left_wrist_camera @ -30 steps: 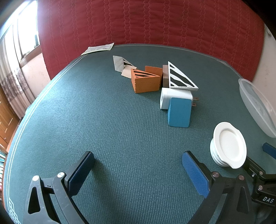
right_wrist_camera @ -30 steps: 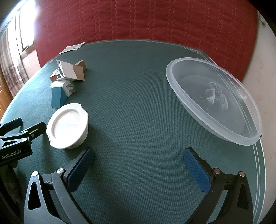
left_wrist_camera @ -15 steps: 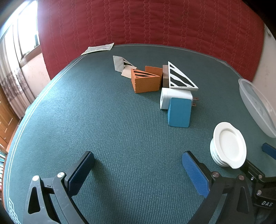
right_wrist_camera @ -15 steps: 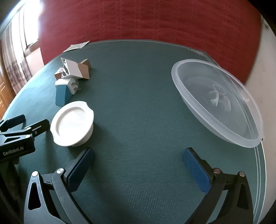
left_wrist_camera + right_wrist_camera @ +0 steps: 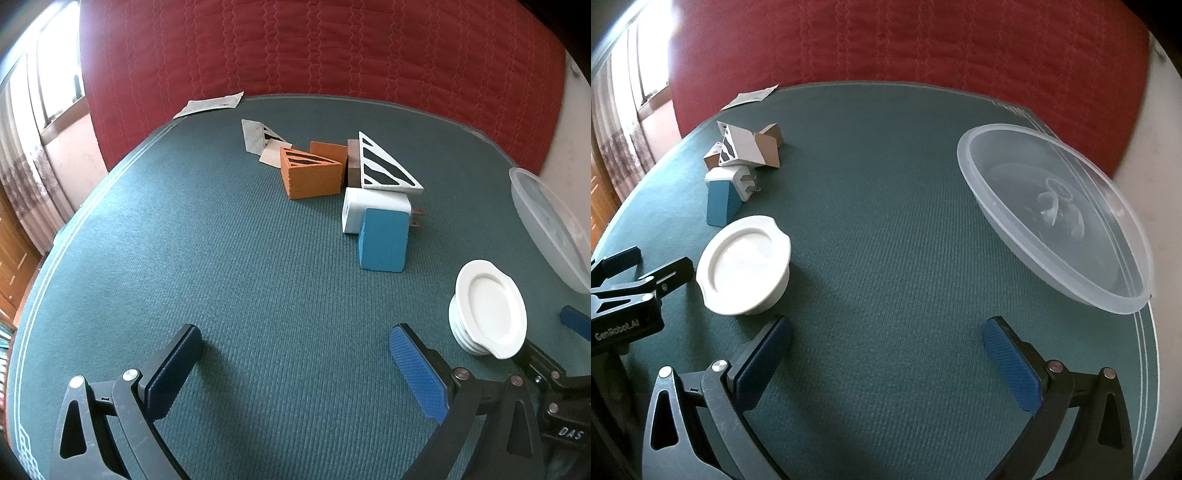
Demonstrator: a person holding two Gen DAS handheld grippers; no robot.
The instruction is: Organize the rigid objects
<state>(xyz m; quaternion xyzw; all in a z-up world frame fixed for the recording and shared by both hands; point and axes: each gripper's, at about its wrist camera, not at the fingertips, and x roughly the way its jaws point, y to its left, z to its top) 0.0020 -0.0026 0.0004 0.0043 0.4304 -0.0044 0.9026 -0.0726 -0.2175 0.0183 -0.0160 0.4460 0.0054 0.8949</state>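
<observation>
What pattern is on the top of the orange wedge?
Black stripes on the orange wedge, clearest in the left wrist view.

Bare green cloth (image 5: 886, 229) lies open between the white lid (image 5: 744, 266) and the clear basin (image 5: 1056, 218); the basin blocks the right edge; the lid and blue block (image 5: 382, 240) stand close together, fronting a tight cluster of wedges (image 5: 314, 173); cloth left of these is free.
</observation>
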